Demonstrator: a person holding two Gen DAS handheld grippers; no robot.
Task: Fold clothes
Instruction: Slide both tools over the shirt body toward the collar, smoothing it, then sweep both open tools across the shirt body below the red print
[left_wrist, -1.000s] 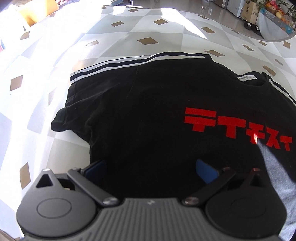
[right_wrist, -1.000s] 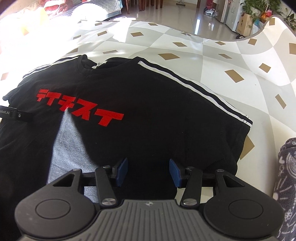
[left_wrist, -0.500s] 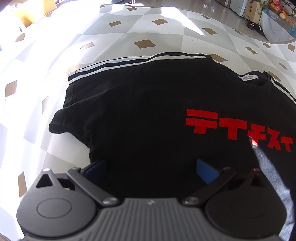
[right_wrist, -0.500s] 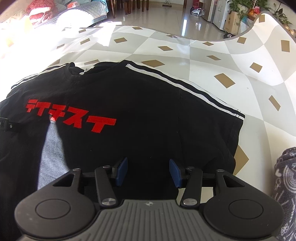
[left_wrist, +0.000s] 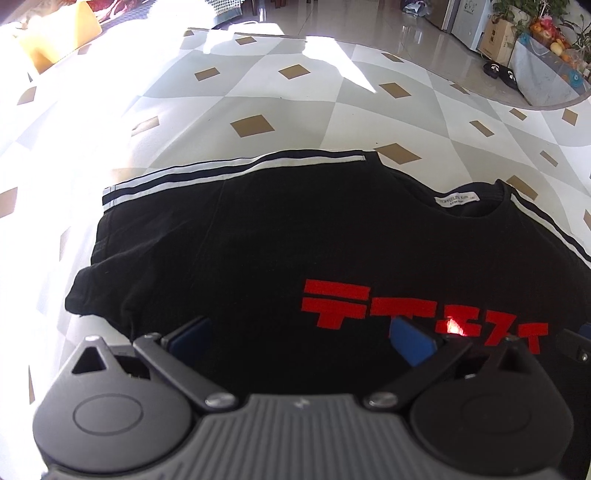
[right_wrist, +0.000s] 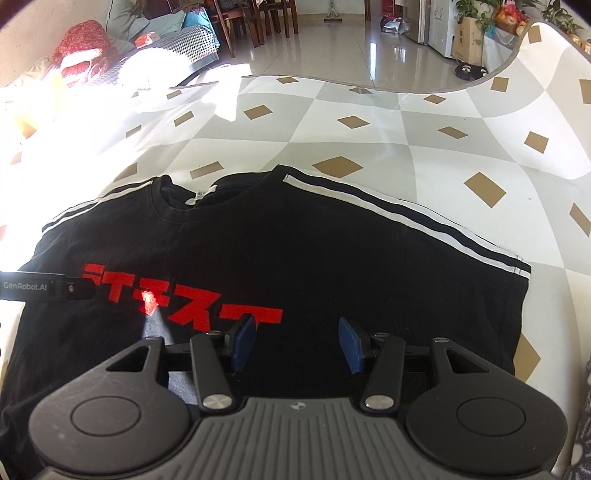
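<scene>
A black T-shirt (left_wrist: 258, 258) with a red print (left_wrist: 369, 306) and white shoulder stripes lies flat, front up, on the checked tablecloth (left_wrist: 258, 92); its collar (right_wrist: 177, 206) points away from me. My left gripper (left_wrist: 299, 338) hovers open over the shirt's left body, its blue pads (left_wrist: 410, 343) wide apart with only flat fabric under them. Over the right body my right gripper (right_wrist: 297, 345) stands open at a narrower gap, nothing pinched. In the right wrist view, a finger of the left gripper (right_wrist: 48, 288) shows at the left edge.
The tablecloth (right_wrist: 406, 129) extends beyond the shirt to the table's far edge, with shiny floor behind. A dark patterned cloth (right_wrist: 585, 424) sits at the right edge. Bright sun washes out the table's left side (left_wrist: 37, 166).
Both grippers have moved forward over the shirt toward its collar; the red print now sits lower and closer to the fingers in both views. Neither gripper's gap changed.
</scene>
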